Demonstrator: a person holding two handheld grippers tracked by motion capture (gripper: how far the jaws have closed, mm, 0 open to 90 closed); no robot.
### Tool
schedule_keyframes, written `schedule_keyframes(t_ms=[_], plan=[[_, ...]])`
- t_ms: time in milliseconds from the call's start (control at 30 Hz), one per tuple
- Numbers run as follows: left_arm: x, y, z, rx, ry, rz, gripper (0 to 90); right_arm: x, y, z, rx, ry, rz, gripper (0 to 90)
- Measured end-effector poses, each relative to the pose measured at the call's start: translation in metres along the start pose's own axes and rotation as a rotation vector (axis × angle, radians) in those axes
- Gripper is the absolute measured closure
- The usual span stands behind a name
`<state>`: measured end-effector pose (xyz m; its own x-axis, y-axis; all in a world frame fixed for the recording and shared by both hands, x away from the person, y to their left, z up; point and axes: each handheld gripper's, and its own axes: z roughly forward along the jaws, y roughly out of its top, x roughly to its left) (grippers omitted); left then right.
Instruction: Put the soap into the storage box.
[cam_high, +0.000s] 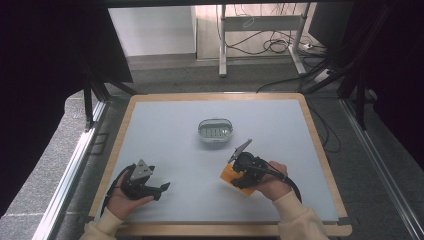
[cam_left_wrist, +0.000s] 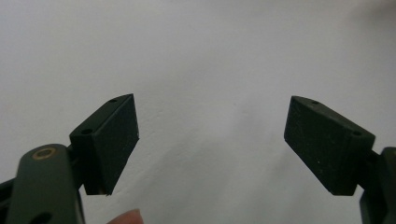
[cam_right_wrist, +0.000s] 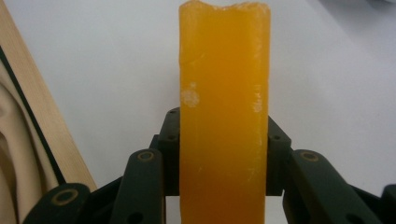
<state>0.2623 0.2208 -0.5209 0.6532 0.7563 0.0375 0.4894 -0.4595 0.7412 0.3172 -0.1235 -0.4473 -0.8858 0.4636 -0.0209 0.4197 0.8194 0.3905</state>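
Note:
An orange soap-like block stands upright between the jaws of my right gripper, which is shut on its two sides. From the high view the same orange block shows at the lower right of the mat, under my right gripper, just above the surface. A clear oval dish with a slotted insert sits mid-table, apart from the block. My left gripper rests at the lower left in a hand, jaws wide apart. In the left gripper view my left gripper holds nothing; pale mat lies between its pads.
The pale blue mat lies on a wooden table whose edge runs close to my right gripper. A cream sleeve hangs beside that edge. Beyond the table stand a desk frame and floor cables.

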Motion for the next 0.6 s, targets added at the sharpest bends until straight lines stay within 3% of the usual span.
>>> schedule_keyframes(t_ms=[200, 300, 600], plan=[[0.001, 0.0, 0.0, -0.004, 0.0, -0.004, 18.0, -0.003, -0.001, -0.002, 0.0, 0.004, -0.01, 61.4], [0.001, 0.0, -0.001, -0.005, 0.0, -0.005, 18.1, -0.01, -0.001, -0.002, -0.018, 0.035, 0.0, 61.4], [0.001, 0.0, -0.001, -0.002, 0.0, -0.006, 18.1, -0.02, 0.007, -0.008, -0.012, 0.03, -0.017, 61.4]])
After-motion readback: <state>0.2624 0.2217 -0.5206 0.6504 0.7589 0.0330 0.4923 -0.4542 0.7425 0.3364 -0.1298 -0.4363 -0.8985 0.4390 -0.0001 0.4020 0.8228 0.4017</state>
